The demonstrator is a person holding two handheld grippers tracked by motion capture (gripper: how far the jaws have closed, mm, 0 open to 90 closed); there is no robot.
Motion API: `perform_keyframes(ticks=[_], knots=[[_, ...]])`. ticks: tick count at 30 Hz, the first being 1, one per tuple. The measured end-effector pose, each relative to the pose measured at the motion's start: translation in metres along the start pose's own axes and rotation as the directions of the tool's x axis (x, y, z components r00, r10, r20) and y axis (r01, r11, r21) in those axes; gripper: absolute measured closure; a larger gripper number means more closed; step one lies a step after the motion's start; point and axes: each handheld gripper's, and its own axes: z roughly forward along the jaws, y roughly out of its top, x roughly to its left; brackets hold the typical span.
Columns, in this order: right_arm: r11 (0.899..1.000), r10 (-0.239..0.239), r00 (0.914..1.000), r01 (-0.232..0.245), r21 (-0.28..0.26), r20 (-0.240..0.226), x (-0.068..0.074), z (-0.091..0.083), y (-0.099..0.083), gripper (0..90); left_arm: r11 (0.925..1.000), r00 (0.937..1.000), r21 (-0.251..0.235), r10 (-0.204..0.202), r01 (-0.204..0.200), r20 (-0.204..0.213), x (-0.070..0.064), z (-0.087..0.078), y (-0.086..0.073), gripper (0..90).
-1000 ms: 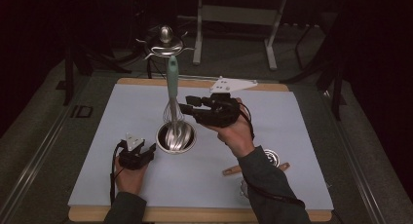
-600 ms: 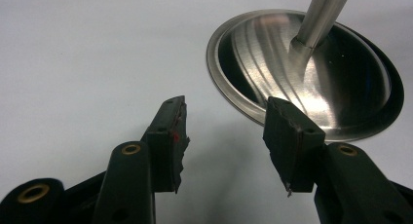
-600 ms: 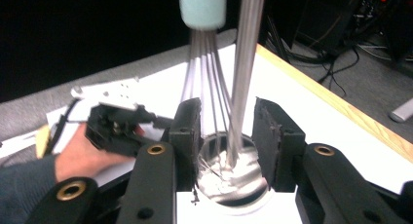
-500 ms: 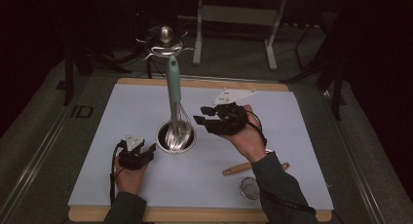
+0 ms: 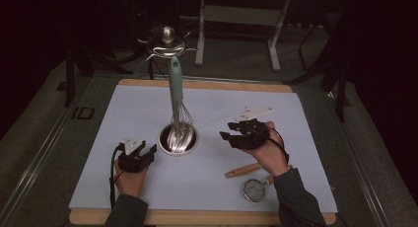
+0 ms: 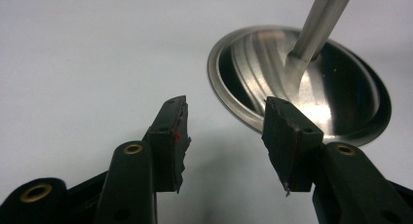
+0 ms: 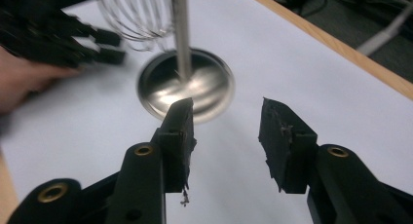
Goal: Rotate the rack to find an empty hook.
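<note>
Both grippers, left [image 5: 143,153] and right [image 5: 236,133], are gaping empty; whisk [image 5: 176,106] is standing in steel bowl [image 5: 178,139] (top-heavy), nudging could topple it.

Glossy polished metal bowl [image 5: 178,138], matt pale sheet [image 5: 305,133], wooden table edge [image 5: 231,84]

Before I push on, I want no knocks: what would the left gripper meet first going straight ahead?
Most likely the rim of the steel base of the utensil stand; the open left gripper points at it, with bare mat between. Depth is unclear.

wooden table [image 5: 207,84] under pale sheet [image 5: 143,108]; on sheet: steel bowl [image 5: 178,139], small strainer [image 5: 255,189], wooden handle [image 5: 242,170]
</note>
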Motion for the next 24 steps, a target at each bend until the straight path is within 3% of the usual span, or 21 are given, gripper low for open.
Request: perform_keyframes(ticks=[2,5,6,7,10,15,17,20,23,24], knots=[[1.000,0.011,0.9999,-0.012,0.015,0.012,-0.005,-0.002,-0.008,55.4,0.9997,0.9997,-0.010,-0.024,0.024,0.007,0.002,-0.003,0.000,53.8],[0.999,0.030,0.9993,-0.031,0.042,0.024,-0.014,-0.005,-0.019,54.6,0.9934,0.9939,-0.057,-0.097,0.100,0.053,0.005,-0.012,0.003,56.7],[0.999,0.030,0.9993,-0.031,0.042,0.024,-0.014,-0.005,-0.019,54.6,0.9934,0.9939,-0.057,-0.097,0.100,0.053,0.005,-0.012,0.003,57.4],[0.998,0.030,0.9991,-0.032,0.051,0.030,-0.017,-0.006,-0.023,54.4,0.9884,0.9918,-0.106,-0.100,0.108,0.079,0.003,-0.021,0.008,57.4],[0.995,0.067,0.9961,-0.071,0.067,0.057,-0.029,-0.012,-0.042,53.8,0.9823,0.9902,-0.161,-0.077,0.095,0.116,-0.002,-0.036,0.022,59.1],[0.981,0.185,0.9826,-0.186,0.052,0.023,-0.043,-0.020,-0.074,54.0,0.9759,0.9840,-0.197,-0.060,0.093,0.168,-0.007,-0.051,0.050,55.8],[0.977,0.204,0.9786,-0.205,0.056,0.024,-0.046,-0.021,-0.085,54.3,0.9706,0.9826,-0.224,-0.049,0.089,0.179,-0.008,-0.055,0.063,55.9],[0.970,0.234,0.9718,-0.235,0.056,0.029,-0.050,-0.023,-0.100,56.5,0.9638,0.9856,-0.254,-0.038,0.079,0.165,-0.010,-0.060,0.081,54.0],[0.962,0.268,0.9626,-0.270,0.051,0.038,-0.058,-0.024,-0.109,58.6,0.9626,0.9901,-0.261,-0.038,0.073,0.136,-0.013,-0.063,0.096,48.7],[0.956,0.290,0.9556,-0.292,0.038,0.054,-0.061,-0.027,-0.112,59.3,0.9607,0.9902,-0.267,-0.039,0.074,0.134,-0.013,-0.064,0.099,48.6]])
